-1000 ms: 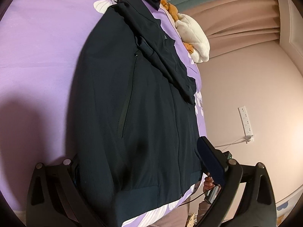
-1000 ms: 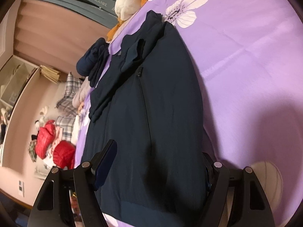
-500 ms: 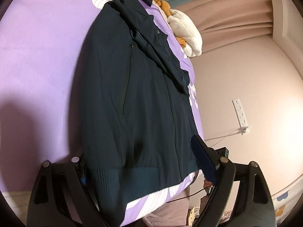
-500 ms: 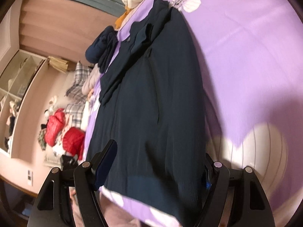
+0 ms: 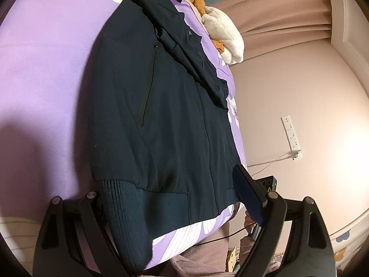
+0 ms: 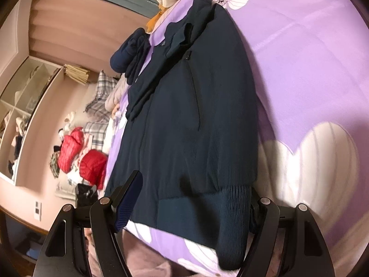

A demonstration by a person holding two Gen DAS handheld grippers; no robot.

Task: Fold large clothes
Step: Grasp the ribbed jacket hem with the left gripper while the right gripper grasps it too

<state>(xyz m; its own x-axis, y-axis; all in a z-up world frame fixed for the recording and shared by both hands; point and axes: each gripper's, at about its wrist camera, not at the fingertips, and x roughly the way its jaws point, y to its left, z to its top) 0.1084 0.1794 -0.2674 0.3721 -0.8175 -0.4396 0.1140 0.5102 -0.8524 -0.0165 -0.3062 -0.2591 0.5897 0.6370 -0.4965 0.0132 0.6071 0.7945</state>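
Observation:
A dark navy zip jacket (image 5: 166, 106) lies flat on the purple floral bedsheet (image 5: 41, 73), sleeves folded across its chest, ribbed hem nearest me. It also shows in the right wrist view (image 6: 196, 115). My left gripper (image 5: 175, 205) is open, its jaws wide apart, straddling the hem near one bottom corner. My right gripper (image 6: 191, 198) is open too, straddling the hem near the other corner. The ribbed hem (image 6: 230, 221) hangs over the bed edge beside the right finger.
A white and orange plush (image 5: 226, 37) and dark clothes (image 6: 129, 53) lie at the head of the bed. Red jackets (image 6: 78, 152) and plaid clothes are piled on the floor. A wall socket strip (image 5: 291, 133) with a cable is on the pink wall.
Both grippers have drawn back toward the bed's foot edge. The jacket's ribbed hem, earlier partly hidden, now lies between the jaws and over the edge. Both stay open.

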